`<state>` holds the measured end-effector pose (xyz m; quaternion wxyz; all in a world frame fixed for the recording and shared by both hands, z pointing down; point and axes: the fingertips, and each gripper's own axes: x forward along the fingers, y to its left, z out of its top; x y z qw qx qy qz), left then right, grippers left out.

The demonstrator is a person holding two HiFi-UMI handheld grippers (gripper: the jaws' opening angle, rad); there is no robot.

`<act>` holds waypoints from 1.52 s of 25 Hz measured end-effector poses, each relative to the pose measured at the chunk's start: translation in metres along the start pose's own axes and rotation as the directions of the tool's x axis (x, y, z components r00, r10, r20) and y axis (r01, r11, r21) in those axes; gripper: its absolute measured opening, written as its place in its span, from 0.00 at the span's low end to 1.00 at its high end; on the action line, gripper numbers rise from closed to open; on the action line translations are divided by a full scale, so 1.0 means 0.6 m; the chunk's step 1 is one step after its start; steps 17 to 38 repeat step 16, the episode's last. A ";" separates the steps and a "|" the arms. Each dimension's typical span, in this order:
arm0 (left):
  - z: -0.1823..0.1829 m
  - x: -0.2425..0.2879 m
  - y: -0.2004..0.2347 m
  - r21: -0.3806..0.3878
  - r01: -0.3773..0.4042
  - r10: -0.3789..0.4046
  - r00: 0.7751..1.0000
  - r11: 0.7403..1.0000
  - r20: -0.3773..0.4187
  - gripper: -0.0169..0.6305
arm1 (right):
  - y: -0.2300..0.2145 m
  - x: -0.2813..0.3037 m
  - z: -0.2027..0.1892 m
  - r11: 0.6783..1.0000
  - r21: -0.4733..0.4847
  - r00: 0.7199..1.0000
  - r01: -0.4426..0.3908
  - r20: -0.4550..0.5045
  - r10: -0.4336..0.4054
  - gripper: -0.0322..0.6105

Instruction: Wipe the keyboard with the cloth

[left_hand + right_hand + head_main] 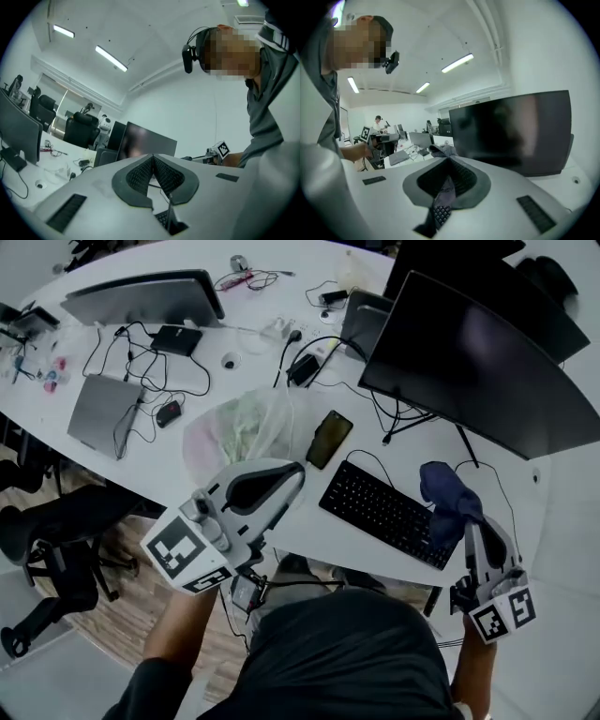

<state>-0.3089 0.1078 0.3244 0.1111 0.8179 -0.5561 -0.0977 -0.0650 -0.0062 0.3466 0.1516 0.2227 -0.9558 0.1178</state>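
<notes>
A black keyboard (386, 512) lies near the front edge of the white desk (281, 362), below a large dark monitor. A dark blue cloth (450, 495) hangs over the keyboard's right end, and my right gripper (469, 523) is shut on it. In the right gripper view the cloth (444, 190) is pinched between the closed pads and bunches past the tips of that right gripper (449, 159); keyboard keys (439, 214) show below. My left gripper (298, 470) is held up left of the keyboard. In its own view this left gripper (153, 157) is shut, with nothing held.
A big black monitor (478, 362) overhangs the desk behind the keyboard. A phone (330, 439) and a crumpled plastic bag (246, 427) lie left of the keyboard. Farther left are a closed laptop (101, 413), another monitor (141, 296), cables and a black office chair (56, 535).
</notes>
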 end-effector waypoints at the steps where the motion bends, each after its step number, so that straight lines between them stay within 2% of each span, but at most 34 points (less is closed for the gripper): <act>1: 0.017 -0.001 -0.008 0.011 0.011 -0.011 1.000 1.000 0.022 0.04 | 0.012 -0.007 0.015 1.000 -0.003 0.999 -0.009 0.032 0.009 0.08; 4: 0.045 -0.006 -0.042 0.040 0.055 -0.057 0.997 0.998 0.049 0.04 | 0.046 -0.033 0.056 1.000 -0.023 0.993 -0.017 0.118 0.020 0.08; 7: 0.051 -0.006 -0.075 0.030 0.100 -0.101 0.994 0.995 0.045 0.04 | 0.075 -0.066 0.092 1.000 -0.023 0.982 -0.008 0.188 0.012 0.08; 12: 0.041 0.002 -0.136 -0.051 0.184 -0.182 0.983 0.982 0.031 0.04 | 0.109 -0.124 0.116 1.000 0.007 0.966 0.012 0.257 -0.013 0.08; 16: 0.029 0.013 -0.206 -0.130 0.276 -0.274 0.961 0.952 0.035 0.04 | 0.127 -0.169 0.113 0.998 0.056 0.961 0.013 0.274 -0.027 0.08; 38: 0.029 0.013 -0.206 -0.130 0.276 -0.274 0.961 0.952 0.035 0.04 | 0.127 -0.169 0.113 0.998 0.056 0.961 0.013 0.274 -0.027 0.08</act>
